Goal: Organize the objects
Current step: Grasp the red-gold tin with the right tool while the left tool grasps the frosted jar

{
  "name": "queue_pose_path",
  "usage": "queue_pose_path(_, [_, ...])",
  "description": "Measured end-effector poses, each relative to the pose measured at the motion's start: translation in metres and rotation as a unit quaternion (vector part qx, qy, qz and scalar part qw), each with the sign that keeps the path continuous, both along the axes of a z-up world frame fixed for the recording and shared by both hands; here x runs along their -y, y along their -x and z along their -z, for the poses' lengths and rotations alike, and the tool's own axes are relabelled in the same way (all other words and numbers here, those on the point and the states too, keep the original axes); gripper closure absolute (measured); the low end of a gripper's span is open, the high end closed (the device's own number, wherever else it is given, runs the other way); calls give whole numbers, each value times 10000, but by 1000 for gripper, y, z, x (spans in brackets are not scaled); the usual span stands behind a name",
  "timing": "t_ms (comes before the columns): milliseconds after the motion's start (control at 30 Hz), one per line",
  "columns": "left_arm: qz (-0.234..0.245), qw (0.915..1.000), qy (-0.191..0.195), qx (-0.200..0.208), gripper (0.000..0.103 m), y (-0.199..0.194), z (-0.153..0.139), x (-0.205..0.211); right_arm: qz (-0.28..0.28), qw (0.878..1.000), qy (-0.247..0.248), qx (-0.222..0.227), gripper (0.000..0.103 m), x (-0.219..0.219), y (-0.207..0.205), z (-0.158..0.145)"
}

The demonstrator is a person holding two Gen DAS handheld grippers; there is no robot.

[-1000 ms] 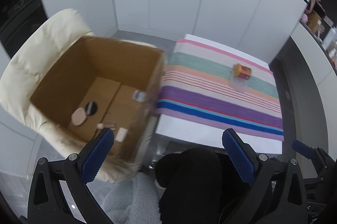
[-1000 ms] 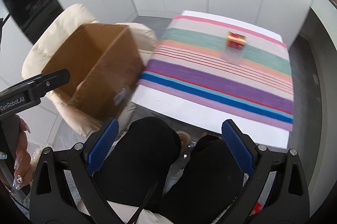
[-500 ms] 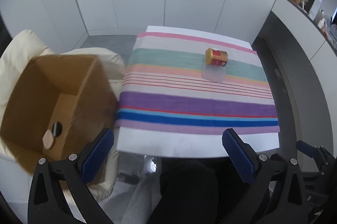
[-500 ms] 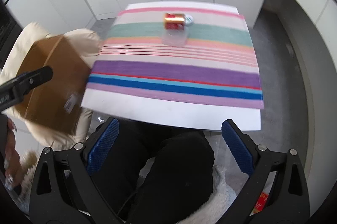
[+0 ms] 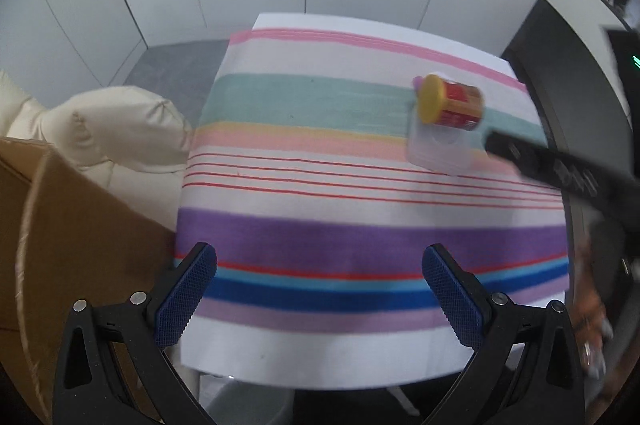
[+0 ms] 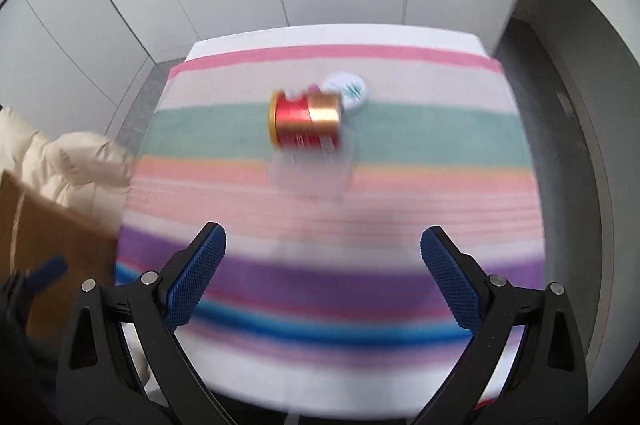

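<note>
Can on its side, far ahead of right tool | both tools wide, empty

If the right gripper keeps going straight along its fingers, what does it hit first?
Probably the red can lying on its side on the striped cloth, roughly centred ahead of the open right gripper. Blur makes depth uncertain.
</note>
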State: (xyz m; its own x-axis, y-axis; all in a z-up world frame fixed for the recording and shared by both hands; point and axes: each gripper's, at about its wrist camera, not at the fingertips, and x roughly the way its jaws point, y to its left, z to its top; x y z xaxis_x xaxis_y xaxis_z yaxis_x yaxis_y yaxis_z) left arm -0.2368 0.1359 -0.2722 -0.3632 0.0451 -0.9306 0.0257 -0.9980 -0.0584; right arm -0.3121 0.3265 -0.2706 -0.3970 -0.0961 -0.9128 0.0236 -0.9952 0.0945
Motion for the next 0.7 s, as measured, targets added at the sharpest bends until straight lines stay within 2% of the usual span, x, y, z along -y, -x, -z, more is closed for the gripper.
queue_pose_path(200, [22,9993,-203,301,0,24,35,-8,-67,9996,-83,256,6,25,74,53])
queue_pose_path(233, [66,9990,-232,387,0,29,42,-12,-60,9994,-155,291,9,28,81,58])
queue_pose_path(267, [96,9987,-266,425,0,31,46,-15,-43,9991,-245,338,22,30,87,64])
queue_pose_path(333, [185,9981,-329,477,0,37,53,-25,-42,9990,-295,341,39,30,94,71])
queue_pose_path(433, [390,9969,-440,515,0,47,59,-41,-3,9989,-438,157,39,14,87,68])
queue_pose_path(567, [743,9901,-981,676,0,67,69,-71,447,9985,-306,86,39,-44,55,57])
queue_pose_path(700, [1017,9867,-1045,722,0,95,76,-106,793,9962,-310,176,39,-86,24,55])
